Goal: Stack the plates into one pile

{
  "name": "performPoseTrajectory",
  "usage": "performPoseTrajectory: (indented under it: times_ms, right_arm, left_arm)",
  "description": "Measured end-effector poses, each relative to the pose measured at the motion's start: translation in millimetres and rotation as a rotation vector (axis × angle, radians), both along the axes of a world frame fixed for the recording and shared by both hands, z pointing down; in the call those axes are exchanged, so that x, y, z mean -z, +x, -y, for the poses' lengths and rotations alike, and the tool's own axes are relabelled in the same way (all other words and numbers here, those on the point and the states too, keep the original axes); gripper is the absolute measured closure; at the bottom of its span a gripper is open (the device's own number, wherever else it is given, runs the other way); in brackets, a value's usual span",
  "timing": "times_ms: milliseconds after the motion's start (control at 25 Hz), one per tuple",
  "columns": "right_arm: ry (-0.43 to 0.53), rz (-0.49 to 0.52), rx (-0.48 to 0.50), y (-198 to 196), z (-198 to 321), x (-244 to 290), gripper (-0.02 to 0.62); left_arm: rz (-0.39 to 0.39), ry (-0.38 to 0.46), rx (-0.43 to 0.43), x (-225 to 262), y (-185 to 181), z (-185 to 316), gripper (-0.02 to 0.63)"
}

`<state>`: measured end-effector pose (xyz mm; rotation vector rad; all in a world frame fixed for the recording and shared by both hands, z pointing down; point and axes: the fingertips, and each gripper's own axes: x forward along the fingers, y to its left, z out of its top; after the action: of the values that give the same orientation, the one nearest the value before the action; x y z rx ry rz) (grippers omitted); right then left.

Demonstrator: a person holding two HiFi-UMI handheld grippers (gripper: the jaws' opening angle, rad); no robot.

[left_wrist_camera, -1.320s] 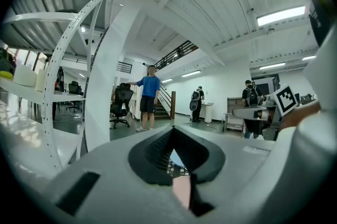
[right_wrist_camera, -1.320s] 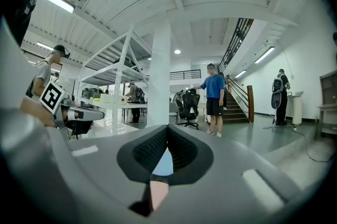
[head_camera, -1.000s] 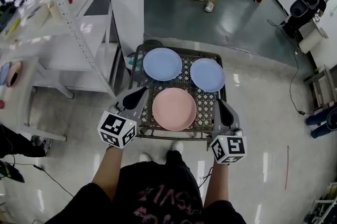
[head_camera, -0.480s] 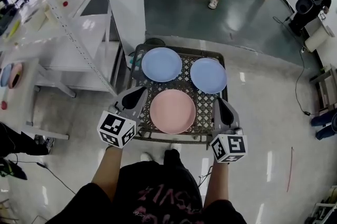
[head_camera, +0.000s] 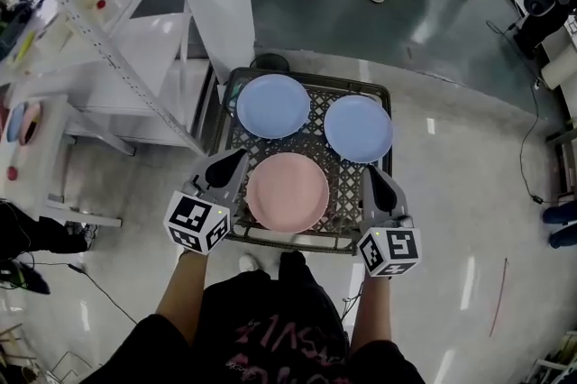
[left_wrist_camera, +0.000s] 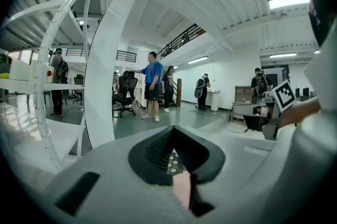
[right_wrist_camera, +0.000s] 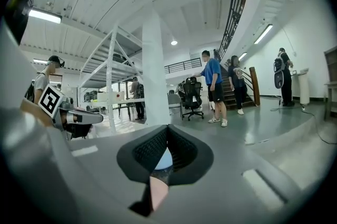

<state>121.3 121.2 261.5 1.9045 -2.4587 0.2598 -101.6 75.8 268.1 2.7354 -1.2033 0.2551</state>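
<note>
Just left of the round, smooth pink plate (head_camera: pixel 288 192), the left claw (head_camera: pixel 238 157) is held clenched on nothing. The pink plate is laid flat on the black lattice surface (head_camera: pixel 311 83). Beyond it, unstacked, the left blue plate (head_camera: pixel 272 105) and right blue plate (head_camera: pixel 358 128) are laid. Just right of it, the right claw (head_camera: pixel 372 173) is clenched, empty.

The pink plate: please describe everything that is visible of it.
The pink plate is round, plain and smooth, with a shallow raised rim, probably plastic. It lies flat and empty on the dark lattice tabletop, nearest the person, in front of two blue plates. The left hand-held gripper and the right hand-held gripper, both shut, flank it.
</note>
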Motion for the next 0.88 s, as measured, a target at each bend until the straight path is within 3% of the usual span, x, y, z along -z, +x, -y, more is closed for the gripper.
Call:
performPoseTrajectory:
  times_ms: [520, 880]
  right_arm:
    - [-0.075, 0.038, 0.101, 41.4, 40.7, -38.1, 0.588]
    - [-0.112, 0.057, 0.142, 42.5, 53.8, -48.9, 0.588]
  left_arm:
    - [0.069, -0.061, 0.074, -29.2, 42.7, 24.5, 0.606]
    - [0.096, -0.089, 0.11, -34.5, 39.8, 29.4, 0.606]
